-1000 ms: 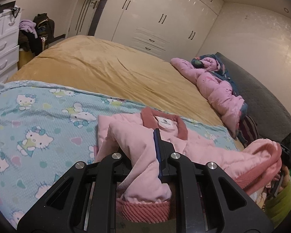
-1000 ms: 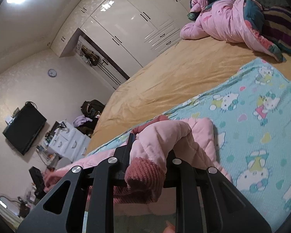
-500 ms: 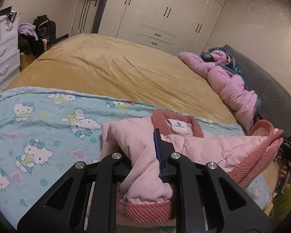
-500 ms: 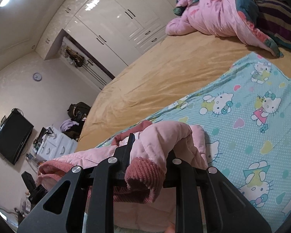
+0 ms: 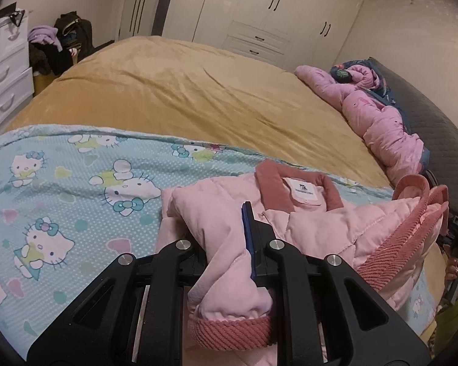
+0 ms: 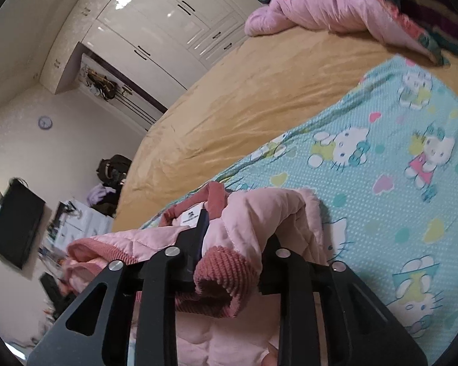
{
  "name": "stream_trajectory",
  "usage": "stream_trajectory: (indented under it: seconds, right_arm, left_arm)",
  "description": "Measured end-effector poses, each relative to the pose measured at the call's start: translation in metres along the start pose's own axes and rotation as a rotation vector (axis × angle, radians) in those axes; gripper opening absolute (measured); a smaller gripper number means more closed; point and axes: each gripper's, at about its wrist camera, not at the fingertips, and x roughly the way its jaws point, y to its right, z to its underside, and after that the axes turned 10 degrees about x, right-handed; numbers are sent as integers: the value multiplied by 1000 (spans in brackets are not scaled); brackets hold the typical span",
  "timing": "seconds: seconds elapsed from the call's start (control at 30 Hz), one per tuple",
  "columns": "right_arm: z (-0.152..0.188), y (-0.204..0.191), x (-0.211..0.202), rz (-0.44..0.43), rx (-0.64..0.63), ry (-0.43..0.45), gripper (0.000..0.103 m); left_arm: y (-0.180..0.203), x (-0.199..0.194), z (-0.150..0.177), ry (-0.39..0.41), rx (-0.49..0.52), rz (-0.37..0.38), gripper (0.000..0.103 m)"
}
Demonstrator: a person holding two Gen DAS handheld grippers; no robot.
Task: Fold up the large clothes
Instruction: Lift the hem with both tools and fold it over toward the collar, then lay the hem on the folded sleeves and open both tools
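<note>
A pink padded jacket with a dark pink collar lies on a light blue cartoon-cat blanket. My left gripper is shut on one sleeve, whose ribbed cuff hangs toward the camera. In the right wrist view my right gripper has the other sleeve between its jaws, which are opening. The fabric still fills the gap, and its cuff sags. The jacket's ribbed hem stands raised at the right.
The blanket covers the near part of a bed with a tan cover. A bunched pink quilt lies by the grey headboard. White drawers stand at the left, wardrobes behind. A hand shows at the right edge.
Both grippers have come down and forward with the sleeves, so the jacket sits lower on the blanket. The right jaws have spread a little and the cuff between them has drooped.
</note>
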Motion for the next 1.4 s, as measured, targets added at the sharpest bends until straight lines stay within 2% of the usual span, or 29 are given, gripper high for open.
stream_trajectory:
  seconds: [0.07, 0.1, 0.13, 0.2, 0.33, 0.47, 0.57, 0.63, 0.73, 0.77, 0.8, 0.83, 0.87, 0.93, 1.03, 1.17, 1.2, 1.23, 1.27, 1.33, 1.4]
  right_arm:
    - [-3, 5, 2, -47, 41, -22, 37]
    - [-3, 5, 2, -78, 47, -32, 53]
    - [-3, 3, -1, -95, 45, -28, 74]
    - [-4, -4, -8, -87, 19, 2, 86]
    - [10, -30, -16, -65, -109, 19, 87]
    - [56, -68, -8, -1, -361, -8, 87]
    - [108, -94, 16, 40, -568, -92, 87]
    - [143, -101, 39, 44, -644, -185, 87]
    - [175, -96, 79, 78, -628, -312, 87]
    - [183, -92, 92, 110, -629, -323, 87]
    - [187, -91, 100, 140, -635, -319, 88]
    - [192, -90, 110, 181, -644, -312, 88]
    - [194, -90, 118, 206, -643, -303, 88]
    - [195, -92, 127, 224, -635, -286, 91]
    - [191, -96, 136, 238, -607, -277, 91]
    - [189, -100, 146, 248, -602, -267, 91]
    - [189, -101, 148, 248, -601, -266, 91]
    - [188, -102, 148, 247, -597, -265, 91]
    - [187, -101, 149, 244, -596, -262, 91]
    - [186, -103, 148, 234, -598, -250, 91]
    - [182, -99, 142, 219, -598, -240, 91]
  left_arm:
    - [-2, 6, 1, -10, -4, 0, 9]
    - [-3, 8, 1, -13, -6, 1, 9]
    - [-4, 11, 2, -16, -10, 6, 9]
    - [-3, 15, 2, -23, -8, 5, 10]
    - [-2, 22, 3, -31, -7, 4, 11]
    - [-1, 29, 5, -42, -3, -2, 12]
    - [-5, 32, 5, -44, -28, 6, 13]
    - [-7, 32, 5, -45, -35, 11, 13]
    - [-4, 28, 3, -38, -31, 12, 16]
    - [-4, 24, 3, -33, -37, 21, 19]
    - [-4, 21, 2, -26, -46, 35, 21]
    - [-4, 18, 1, -15, -56, 55, 29]
    - [-4, 11, 0, 3, -67, 88, 45]
    - [-1, 1, -3, 30, -66, 109, 57]
    - [7, -15, -7, 63, -54, 116, 65]
    - [18, -42, -7, 147, -45, 132, 74]
    - [19, -48, -6, 170, -41, 124, 75]
    - [21, -55, -5, 196, -30, 103, 82]
    - [24, -64, -3, 236, -4, 59, 84]
    - [23, -73, 0, 273, 24, 7, 85]
    - [19, -66, 2, 245, 41, -25, 91]
